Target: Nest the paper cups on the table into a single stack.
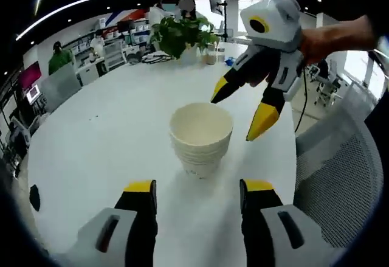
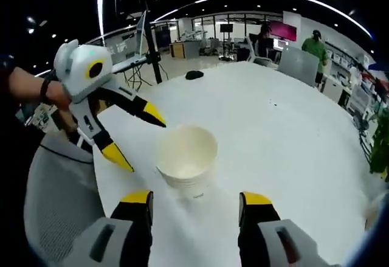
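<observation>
Cups [image 1: 200, 134] stand nested, cream, upright on table [image 1: 109, 127].

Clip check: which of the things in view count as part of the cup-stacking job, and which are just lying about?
Part of the job:
- stack of paper cups, nested, upright on the table
- left gripper, open, empty
- right gripper, open, empty

Just lying about:
- potted plant at the table's far edge
- mesh chair beside the table
- small dark object on the table
</observation>
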`<action>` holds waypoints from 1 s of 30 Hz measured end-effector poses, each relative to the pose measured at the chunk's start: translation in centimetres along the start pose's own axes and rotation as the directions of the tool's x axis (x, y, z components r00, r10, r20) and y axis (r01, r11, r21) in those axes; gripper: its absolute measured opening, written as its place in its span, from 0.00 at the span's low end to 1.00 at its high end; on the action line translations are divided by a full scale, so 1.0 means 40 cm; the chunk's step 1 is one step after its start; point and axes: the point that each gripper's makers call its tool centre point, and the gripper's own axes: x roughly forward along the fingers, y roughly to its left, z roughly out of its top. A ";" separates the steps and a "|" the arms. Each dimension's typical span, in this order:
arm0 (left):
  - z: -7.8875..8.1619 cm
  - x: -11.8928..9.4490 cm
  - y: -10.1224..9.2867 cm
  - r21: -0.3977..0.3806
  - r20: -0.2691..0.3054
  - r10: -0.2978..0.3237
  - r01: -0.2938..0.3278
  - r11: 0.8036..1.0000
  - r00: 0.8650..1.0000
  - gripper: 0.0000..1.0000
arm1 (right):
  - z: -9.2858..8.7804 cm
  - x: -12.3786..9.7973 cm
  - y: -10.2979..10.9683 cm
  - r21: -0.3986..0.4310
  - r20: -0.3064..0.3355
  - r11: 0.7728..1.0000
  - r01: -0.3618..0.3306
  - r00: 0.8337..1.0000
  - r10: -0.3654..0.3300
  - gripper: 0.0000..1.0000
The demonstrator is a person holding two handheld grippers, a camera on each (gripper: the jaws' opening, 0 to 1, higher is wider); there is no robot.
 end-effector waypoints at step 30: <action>0.049 0.069 -0.007 0.150 -0.041 -0.075 0.080 0.985 0.996 0.40 | 0.015 0.079 0.017 -0.234 -0.117 0.970 -0.069 0.992 0.043 0.39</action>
